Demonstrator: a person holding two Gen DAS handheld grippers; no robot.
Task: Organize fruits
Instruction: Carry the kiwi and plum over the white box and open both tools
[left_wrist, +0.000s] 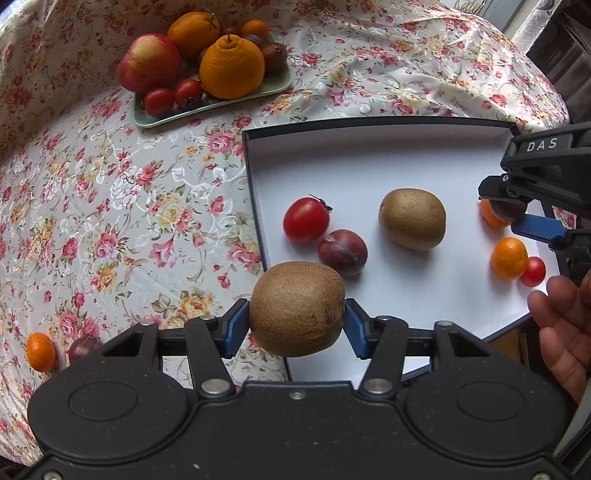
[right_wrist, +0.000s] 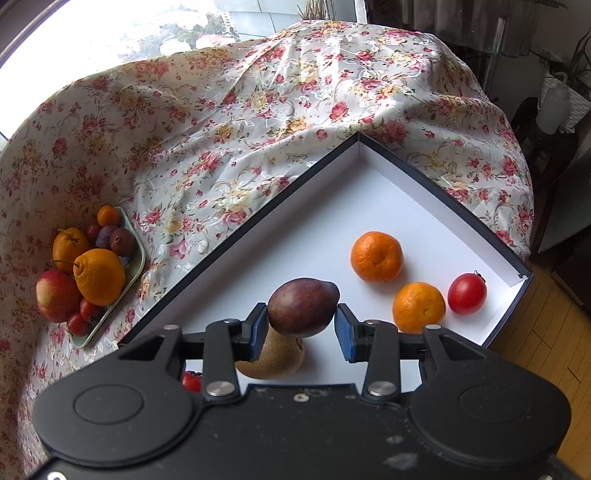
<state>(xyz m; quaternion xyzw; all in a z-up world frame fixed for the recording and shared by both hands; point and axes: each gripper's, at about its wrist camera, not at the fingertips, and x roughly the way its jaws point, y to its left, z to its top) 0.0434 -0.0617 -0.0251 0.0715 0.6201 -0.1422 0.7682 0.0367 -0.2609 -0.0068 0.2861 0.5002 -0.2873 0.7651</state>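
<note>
Left gripper (left_wrist: 297, 321) pinching a kiwi (left_wrist: 297, 308) over the white box's (left_wrist: 369, 127) near edge, right gripper (right_wrist: 301, 323) pinching a plum (right_wrist: 303, 306) above a boxed kiwi (right_wrist: 273, 363), likely so each joins its kind, mandarins (right_wrist: 376, 256) grouped apart.

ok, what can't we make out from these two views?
- Left wrist view: the right claw covers most of its dark fruit; kind unclear. It also hides part of a mandarin.
- Left wrist view: the left claw's body cuts off a dark fruit on the tablecloth.
- Right wrist view: the right claw's plum and body hide most of the boxed kiwi and tomato.
</note>
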